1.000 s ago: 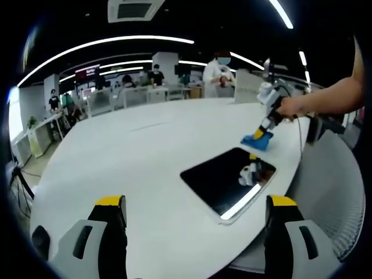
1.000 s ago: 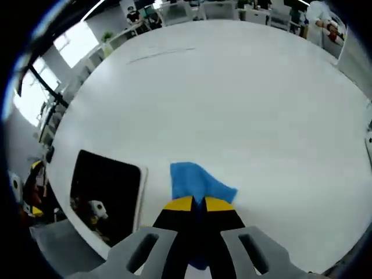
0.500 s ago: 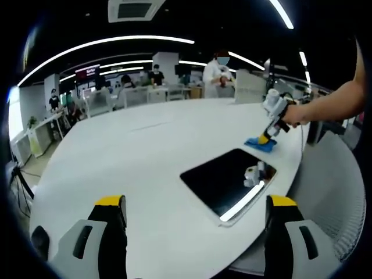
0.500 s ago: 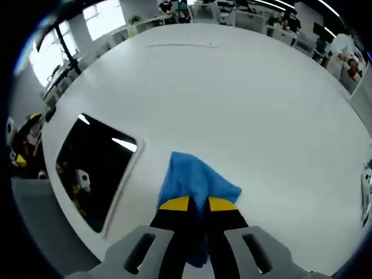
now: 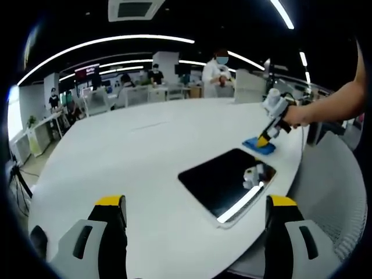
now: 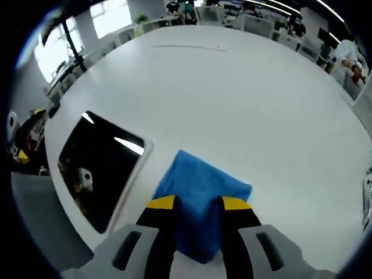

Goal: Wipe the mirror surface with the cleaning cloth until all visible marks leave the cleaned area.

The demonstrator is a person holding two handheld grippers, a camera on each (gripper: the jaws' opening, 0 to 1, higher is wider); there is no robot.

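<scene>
Mirror (image 5: 225, 180) lies flat near the white table's (image 5: 133, 151) edge, dark glass reflecting ceiling lights. Blue cleaning cloth (image 6: 200, 195) sits on the table just beside the mirror's (image 6: 96, 165) rim, between the right gripper's (image 6: 197, 203) yellow-tipped jaws, now parted around it. Left gripper (image 5: 195, 203) hovers over the table edge, jaws wide, holding nothing.

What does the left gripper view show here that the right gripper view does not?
The left gripper view adds the open left gripper, the person's arm holding the right gripper, and people at desks. The right gripper view adds that gripper's yellow-tipped jaws standing apart around the blue cloth. Both share the white table, mirror and cloth.
</scene>
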